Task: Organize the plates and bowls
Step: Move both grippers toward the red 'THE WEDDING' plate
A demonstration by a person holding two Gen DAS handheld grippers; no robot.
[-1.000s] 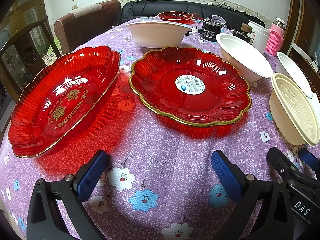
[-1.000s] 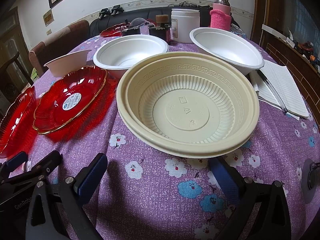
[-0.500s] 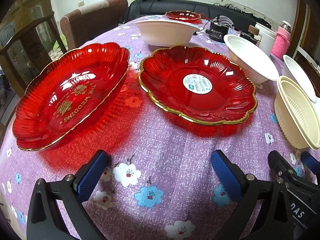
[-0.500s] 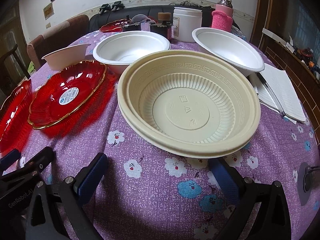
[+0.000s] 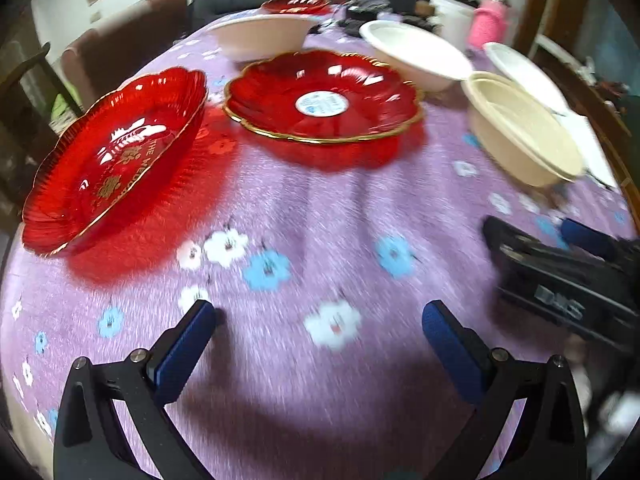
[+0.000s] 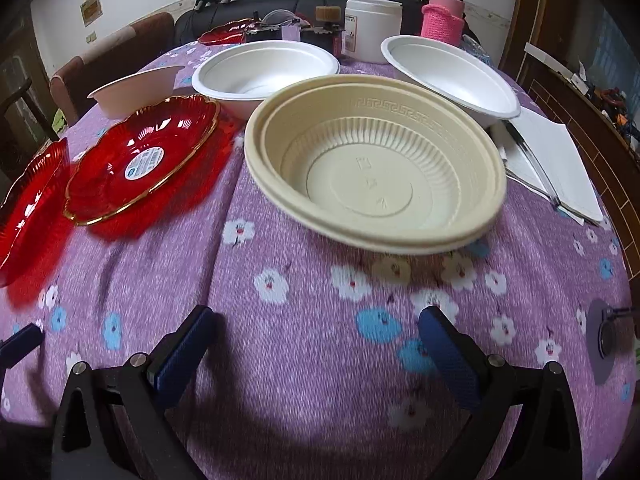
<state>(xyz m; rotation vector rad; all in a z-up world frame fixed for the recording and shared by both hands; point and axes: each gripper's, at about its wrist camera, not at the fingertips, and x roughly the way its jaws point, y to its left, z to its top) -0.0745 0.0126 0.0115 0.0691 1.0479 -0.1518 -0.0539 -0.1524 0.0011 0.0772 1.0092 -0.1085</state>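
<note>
So both tongs have pulled back from the dishes: left gripper spread wide and empty, red plates now further ahead-left; right gripper agape too, cream bowl straight ahead, nothing stacked yet

Left tool jaws spread, empty; right tool same.

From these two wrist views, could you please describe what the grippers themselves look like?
Both match: the left gripper and right gripper each have two black angular arms with silver screws, ending in fingers with textured dark blue pads. White lettering marks the right gripper's black body, blurred in the left view. No hands or sleeves show.
</note>
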